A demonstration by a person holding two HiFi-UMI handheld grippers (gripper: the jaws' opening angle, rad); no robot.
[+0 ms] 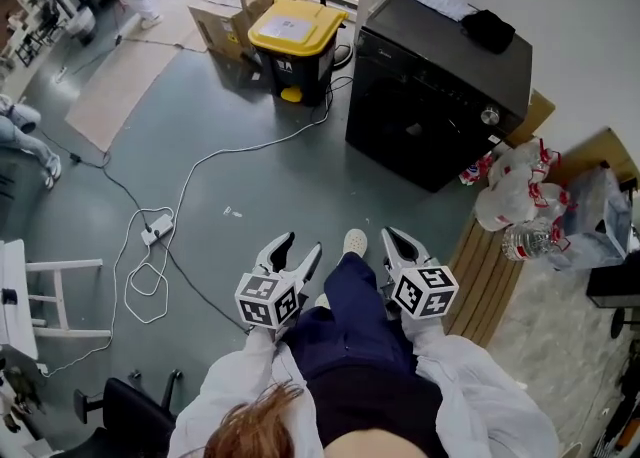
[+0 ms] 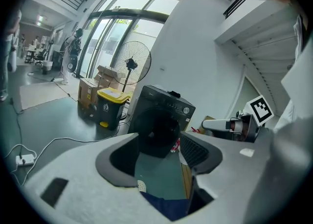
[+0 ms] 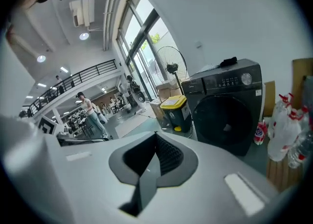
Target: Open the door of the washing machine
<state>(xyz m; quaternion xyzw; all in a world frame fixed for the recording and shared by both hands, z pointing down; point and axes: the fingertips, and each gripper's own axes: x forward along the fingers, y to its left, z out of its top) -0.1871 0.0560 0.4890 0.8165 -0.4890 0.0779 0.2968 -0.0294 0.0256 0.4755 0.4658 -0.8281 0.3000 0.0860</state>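
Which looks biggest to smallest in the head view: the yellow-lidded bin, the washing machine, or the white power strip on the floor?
1. washing machine
2. yellow-lidded bin
3. white power strip
The strip lies nearer the camera yet looks smallest, so the order holds.

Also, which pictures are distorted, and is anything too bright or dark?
Both gripper views are fisheye: black corners, bent walls. In the left gripper view the tall glass windows are washed out. In the right gripper view the black front-loading washing machine is sharp but dark. The head view is evenly lit.
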